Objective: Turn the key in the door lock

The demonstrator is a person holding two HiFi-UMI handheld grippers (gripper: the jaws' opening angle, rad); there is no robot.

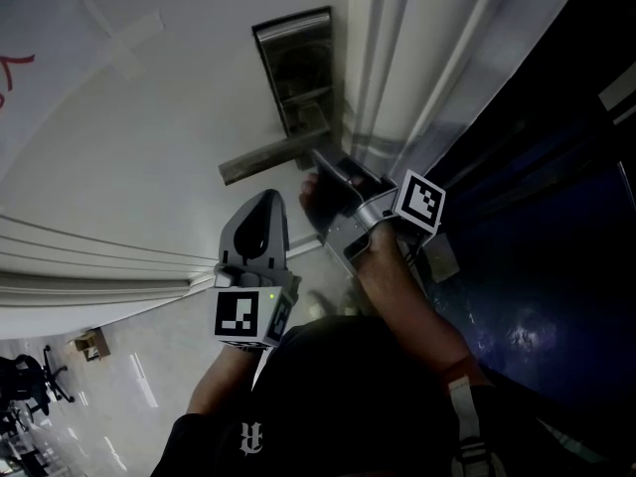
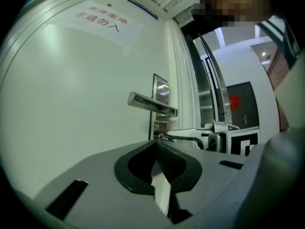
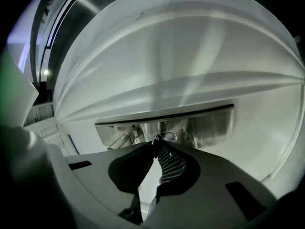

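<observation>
Key (image 3: 156, 138): small, dark, mostly hidden. Only the head and a thin wire ring (image 3: 165, 136) on show. Found at 12 o'clock of the right gripper (image 3: 156, 145) in the right gripper view, hard against the plate (image 3: 205, 123). Clamped by the head between the right fingers (image 3: 170, 163), closed together on it. Long axis in line with those fingers, pointing away from the camera into the plate. Blade not visible.

Plate: rectangular, brushed metal, reflective, dark along one edge, set into the door (image 3: 190, 56).

Door: white, smooth, matt, with raised moulding lines.

Lever (image 2: 152, 104): flat polished metal bar with a squared end. Nearly level in the left gripper view, at 12 o'clock of the ring. In the head view, at 9 o'clock of the right gripper's tips.

Left gripper (image 2: 155, 144): fingers together at the tips, nothing between them. Apart from lever and plate. In the head view, at 8 o'clock of the right gripper.

Fingers on both grippers: black ribbed pads seated in grey moulded shells.

Sign (image 2: 100, 20): white sheet with red characters, at 11 o'clock of the lever in the left gripper view.
</observation>
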